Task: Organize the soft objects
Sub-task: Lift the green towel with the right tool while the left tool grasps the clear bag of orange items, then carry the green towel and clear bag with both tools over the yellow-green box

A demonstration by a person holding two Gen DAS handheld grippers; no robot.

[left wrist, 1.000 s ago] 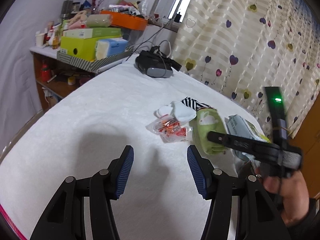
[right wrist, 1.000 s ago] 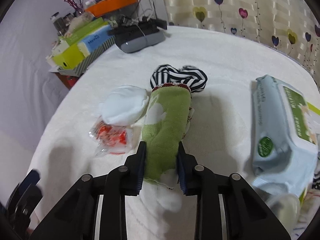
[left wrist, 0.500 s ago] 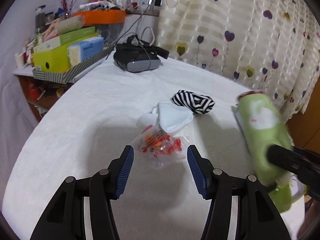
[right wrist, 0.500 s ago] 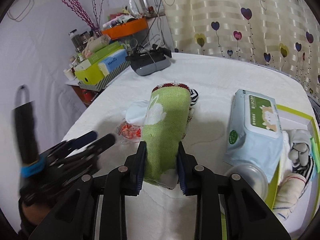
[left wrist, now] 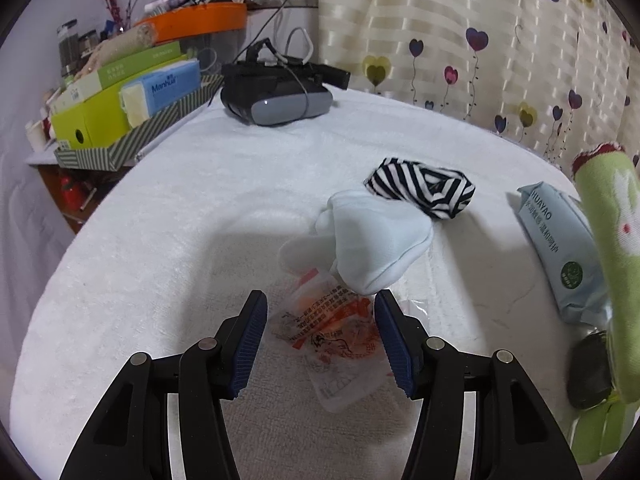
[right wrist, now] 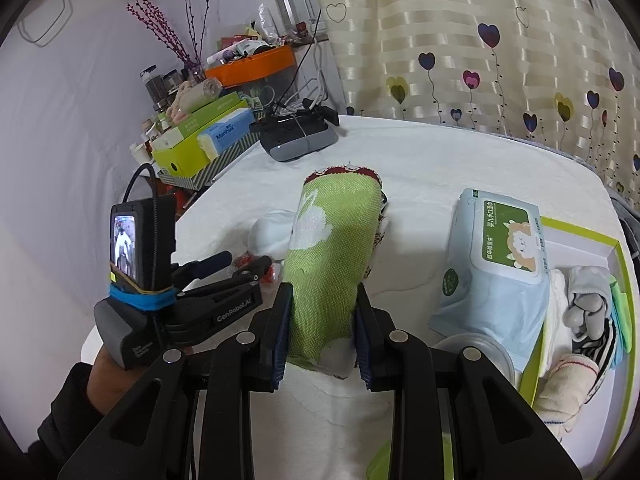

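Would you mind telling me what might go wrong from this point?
The left hand-held gripper is open astride a crinkly snack packet, not the white sock overlapping it; closing may grab the wrong item. The right hand-held gripper pinches only the green sock's lower end, so it could slip.

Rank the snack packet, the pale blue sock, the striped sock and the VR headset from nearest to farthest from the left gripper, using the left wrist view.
1. Snack packet, between the fingers.
2. Pale blue sock, just beyond.
3. Striped sock, further right.
4. VR headset, far edge.
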